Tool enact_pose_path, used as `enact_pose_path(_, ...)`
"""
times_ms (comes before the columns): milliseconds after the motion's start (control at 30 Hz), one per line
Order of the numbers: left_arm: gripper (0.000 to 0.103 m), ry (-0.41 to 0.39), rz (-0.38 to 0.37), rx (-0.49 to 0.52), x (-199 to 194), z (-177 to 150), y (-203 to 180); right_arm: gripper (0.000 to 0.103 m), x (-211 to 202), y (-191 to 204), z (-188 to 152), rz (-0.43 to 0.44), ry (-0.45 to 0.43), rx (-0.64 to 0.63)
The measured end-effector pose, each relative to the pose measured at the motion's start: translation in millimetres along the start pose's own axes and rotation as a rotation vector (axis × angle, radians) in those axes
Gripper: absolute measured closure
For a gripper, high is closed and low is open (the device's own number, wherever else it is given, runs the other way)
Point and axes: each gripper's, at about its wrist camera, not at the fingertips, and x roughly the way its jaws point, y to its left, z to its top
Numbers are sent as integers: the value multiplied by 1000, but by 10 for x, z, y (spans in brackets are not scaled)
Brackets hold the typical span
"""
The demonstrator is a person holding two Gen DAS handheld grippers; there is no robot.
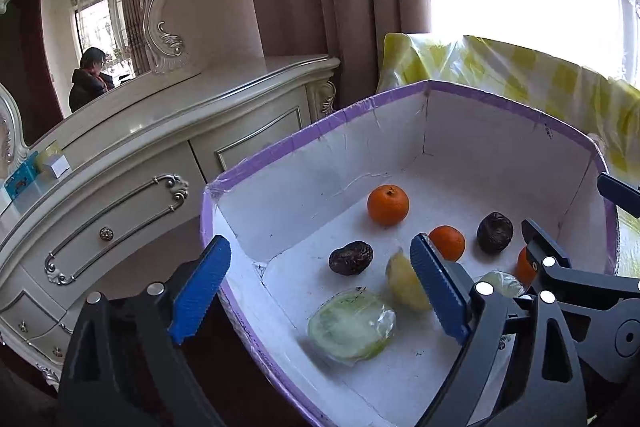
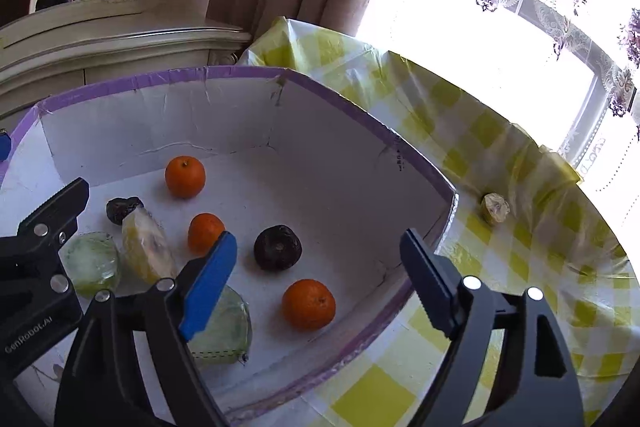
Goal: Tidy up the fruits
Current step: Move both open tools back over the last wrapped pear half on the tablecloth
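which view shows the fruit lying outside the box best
The right wrist view. There the lone fruit half lies in plain sight on the checked tablecloth, just outside the box. The left wrist view looks into the box and does not show it.

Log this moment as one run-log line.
left gripper: open, empty | right gripper: open, empty | box: three oranges, two dark fruits, wrapped pieces | tablecloth: one fruit outside box
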Motion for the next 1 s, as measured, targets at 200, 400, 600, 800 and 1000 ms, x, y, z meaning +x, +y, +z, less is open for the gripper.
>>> enact_pose_path(200, 15, -101, 44, 19, -212, 28, -63, 7, -110, -110, -41, 54, -68, 51)
enact_pose_path(400, 15, -254, 121, 112, -503, 39, -285, 6, -265, -284, -132, 105, -151, 102)
enact_pose_path(600, 15, -301, 68, 135, -697, 104, -455, 2, -468, -699, -354, 114, -250, 198)
enact_pose_path(800, 15, -438, -62, 206, -1016, 52, -850, 2, -618, -1417, -697, 33, -321, 443)
enact_pose_path(1000, 15, -503, -231, 245, -1226, 55, -1461, 2, -869, -2154, -1124, -185, -450, 628)
